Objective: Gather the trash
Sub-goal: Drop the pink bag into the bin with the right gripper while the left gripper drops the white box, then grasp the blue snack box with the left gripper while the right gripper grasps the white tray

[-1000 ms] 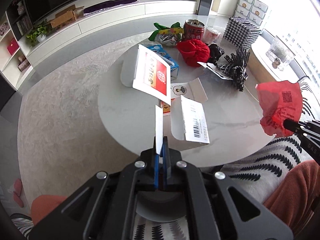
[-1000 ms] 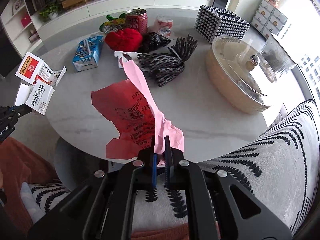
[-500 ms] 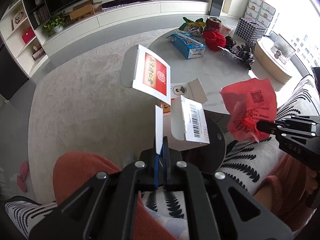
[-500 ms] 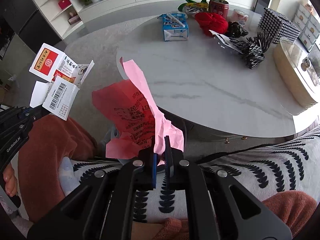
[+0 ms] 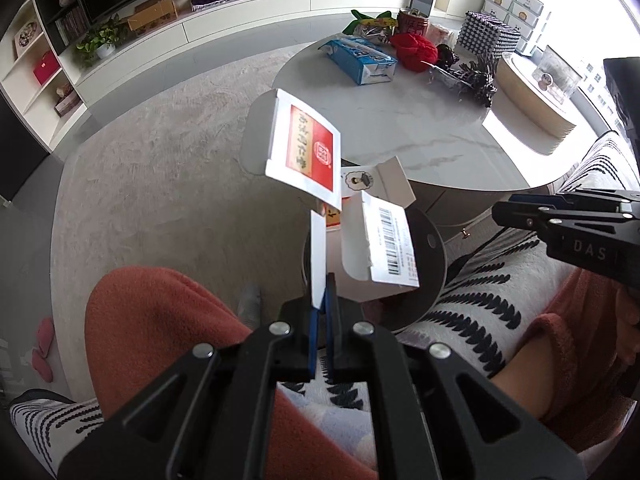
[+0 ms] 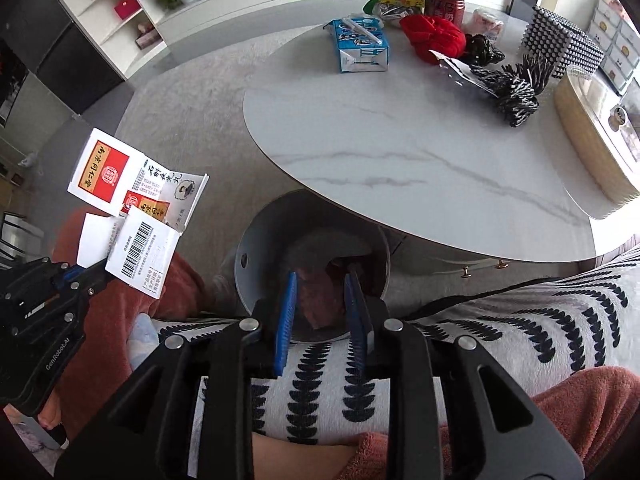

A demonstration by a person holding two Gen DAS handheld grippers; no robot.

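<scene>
My left gripper (image 5: 320, 292) is shut on a flap of an unfolded white and red carton (image 5: 308, 152) and holds it in the air above the grey trash bin (image 5: 434, 248). The carton also shows at the left of the right wrist view (image 6: 132, 204). My right gripper (image 6: 320, 280) is open and empty, right over the grey bin (image 6: 256, 248). The red plastic bag (image 6: 320, 300) lies inside the bin. The right gripper also shows in the left wrist view (image 5: 508, 210).
The round marble table (image 6: 400, 148) holds a blue milk carton (image 6: 360, 44), a red can (image 6: 444, 4), a red crumpled bag (image 6: 434, 36), black-and-white wrappers (image 6: 508, 84) and a lidded pot (image 6: 596, 120). The person's knees and a patterned blanket (image 6: 480, 320) lie below.
My right gripper opened and the red bag dropped into the bin. Both grippers have drawn back from the table towards the bin. The left still holds the carton.
</scene>
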